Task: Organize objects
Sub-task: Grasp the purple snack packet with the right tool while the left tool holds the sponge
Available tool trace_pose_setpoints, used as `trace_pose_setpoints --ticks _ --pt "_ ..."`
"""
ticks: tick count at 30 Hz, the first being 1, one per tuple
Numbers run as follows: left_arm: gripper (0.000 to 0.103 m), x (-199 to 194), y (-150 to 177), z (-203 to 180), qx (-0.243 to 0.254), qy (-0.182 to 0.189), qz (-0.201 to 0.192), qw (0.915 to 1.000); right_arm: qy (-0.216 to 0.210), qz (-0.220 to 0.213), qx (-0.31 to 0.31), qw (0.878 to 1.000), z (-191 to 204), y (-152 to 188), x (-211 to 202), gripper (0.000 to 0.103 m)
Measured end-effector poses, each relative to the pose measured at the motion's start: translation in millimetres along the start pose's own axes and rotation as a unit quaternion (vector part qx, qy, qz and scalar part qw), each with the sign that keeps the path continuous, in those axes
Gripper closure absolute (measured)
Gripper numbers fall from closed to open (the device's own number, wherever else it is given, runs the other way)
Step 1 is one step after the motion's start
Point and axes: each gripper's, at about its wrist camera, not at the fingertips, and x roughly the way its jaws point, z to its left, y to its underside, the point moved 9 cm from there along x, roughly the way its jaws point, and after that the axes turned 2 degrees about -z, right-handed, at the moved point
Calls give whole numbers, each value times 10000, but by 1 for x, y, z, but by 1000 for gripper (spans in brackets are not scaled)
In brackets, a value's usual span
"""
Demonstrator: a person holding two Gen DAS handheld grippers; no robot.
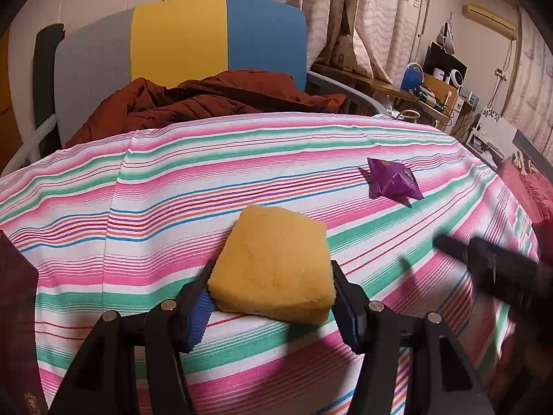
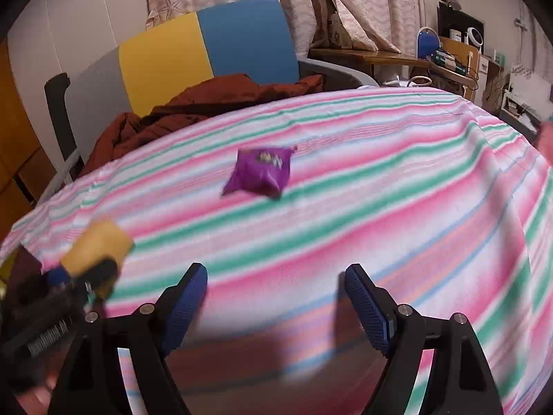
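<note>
A yellow sponge (image 1: 273, 242) lies on the striped tablecloth (image 1: 155, 186). My left gripper (image 1: 271, 266) has a finger on each side of it, and both pads touch its flanks. The right wrist view shows the same sponge (image 2: 98, 245) at the far left, blurred, in that gripper's fingers. A crumpled purple snack packet (image 1: 394, 181) lies further back on the right. My right gripper (image 2: 275, 269) hovers open over bare cloth, with the packet (image 2: 261, 171) some way ahead of it and nothing between its blue pads. One of its dark fingers (image 1: 452, 247) shows blurred at the right.
Behind the table stands a chair with a grey, yellow and blue back (image 1: 179, 38), and a rust-brown jacket (image 1: 214, 100) is heaped on it. A dark maroon object (image 1: 17, 311) sits at the left edge. A cluttered desk (image 1: 432, 86) lies beyond the far right.
</note>
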Motion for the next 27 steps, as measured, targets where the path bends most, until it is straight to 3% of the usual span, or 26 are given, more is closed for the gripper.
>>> trace_pose_setpoints --ticks 5,11,14,15,18,27 --pt "42 -1 0 4 -136 153 -43 9998 46 -118 -192 9997 14 -39 29 20" --pt "42 1 0 3 -186 214 -55 9996 115 24 171 9998 15 -59 68 20" --pt "42 1 0 3 -195 236 -51 9995 136 145 201 9996 17 -61 81 28" --pt "42 2 0 2 -199 247 -49 9995 115 236 181 9995 18 -58 86 38" --pt "42 2 0 2 -185 246 -47 9995 194 232 56 9995 21 -56 88 47" --pt "39 0 0 0 -200 304 -95 9993 91 24 -86 9999 27 -53 75 50"
